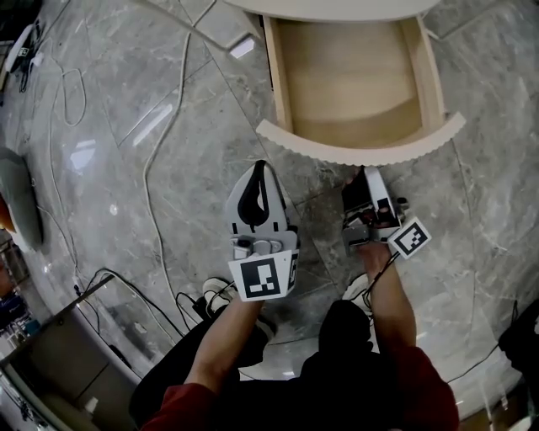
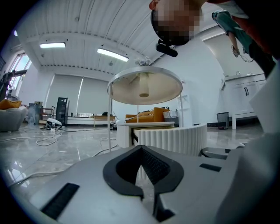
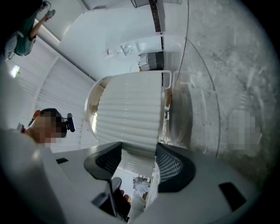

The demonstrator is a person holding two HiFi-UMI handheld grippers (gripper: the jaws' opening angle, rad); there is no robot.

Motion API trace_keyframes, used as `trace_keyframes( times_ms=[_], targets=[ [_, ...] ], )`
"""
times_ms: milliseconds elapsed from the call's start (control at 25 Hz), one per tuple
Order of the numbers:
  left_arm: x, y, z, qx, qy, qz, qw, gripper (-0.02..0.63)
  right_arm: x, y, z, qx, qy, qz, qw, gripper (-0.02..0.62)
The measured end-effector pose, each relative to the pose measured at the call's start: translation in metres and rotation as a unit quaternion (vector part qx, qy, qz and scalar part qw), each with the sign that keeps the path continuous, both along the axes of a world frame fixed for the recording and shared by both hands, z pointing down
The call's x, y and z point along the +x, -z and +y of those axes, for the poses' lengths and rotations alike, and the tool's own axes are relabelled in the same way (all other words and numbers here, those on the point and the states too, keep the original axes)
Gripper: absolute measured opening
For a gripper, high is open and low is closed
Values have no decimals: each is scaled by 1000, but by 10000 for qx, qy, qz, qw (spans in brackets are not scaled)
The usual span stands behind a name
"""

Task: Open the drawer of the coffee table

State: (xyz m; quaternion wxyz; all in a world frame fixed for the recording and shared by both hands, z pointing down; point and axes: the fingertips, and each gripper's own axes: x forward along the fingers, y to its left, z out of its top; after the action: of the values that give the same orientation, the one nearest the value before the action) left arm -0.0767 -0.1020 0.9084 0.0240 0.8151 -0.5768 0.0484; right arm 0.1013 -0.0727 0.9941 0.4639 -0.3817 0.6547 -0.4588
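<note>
The coffee table's drawer [image 1: 349,84] stands pulled far out from under the round top [image 1: 328,7], its pale wood inside bare. Its curved ribbed white front [image 1: 362,147] faces me. My right gripper [image 1: 360,178] hovers just short of that front, near its middle, jaws open and nothing between them. In the right gripper view the ribbed front [image 3: 129,113] fills the space beyond the open right gripper [image 3: 139,146]. My left gripper [image 1: 261,166] is shut and empty, to the left and a little back from the front. The left gripper view shows the left gripper [image 2: 141,151] with tips together, pointing at the ribbed front [image 2: 173,138].
Cables [image 1: 160,143] trail over the grey marble floor left of the drawer, and more lie coiled by my feet. A grey box [image 1: 59,337] stands at the lower left, a grey cushion [image 1: 17,198] at the left edge. An orange sofa [image 2: 148,115] sits behind the table.
</note>
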Motion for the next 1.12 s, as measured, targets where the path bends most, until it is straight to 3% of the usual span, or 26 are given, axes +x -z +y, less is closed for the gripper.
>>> trace_keyframes(
  times_ms=[520,640,760,840,880,960,1080,1120],
  targets=[
    [3,2,13,209,-90,15,9997,14,-6,-1,16,-292,9,321,9991,260],
    [6,5,14,334,-204,-36,9992,14,-3,0,29,-568,-84,849,9947,261],
    [11,5,16,434,-378,-171,9982,14,7,11,39,-847,-348,1941,9767,261],
    [11,2,17,437,-415,-225,9979,14,12,19,45,-933,-515,2957,9493,261],
    [10,1,17,427,-409,-231,9980,14,13,24,47,-881,-590,3536,9294,261],
    [6,-2,17,400,-385,-242,9982,14,15,32,48,-739,-776,4754,8732,261],
    [4,-3,16,425,-380,-253,9981,14,16,35,49,-737,-1034,6225,7723,261],
    [4,-2,16,441,-383,-256,9980,14,15,35,50,-742,-1070,6452,7528,261]
  ],
)
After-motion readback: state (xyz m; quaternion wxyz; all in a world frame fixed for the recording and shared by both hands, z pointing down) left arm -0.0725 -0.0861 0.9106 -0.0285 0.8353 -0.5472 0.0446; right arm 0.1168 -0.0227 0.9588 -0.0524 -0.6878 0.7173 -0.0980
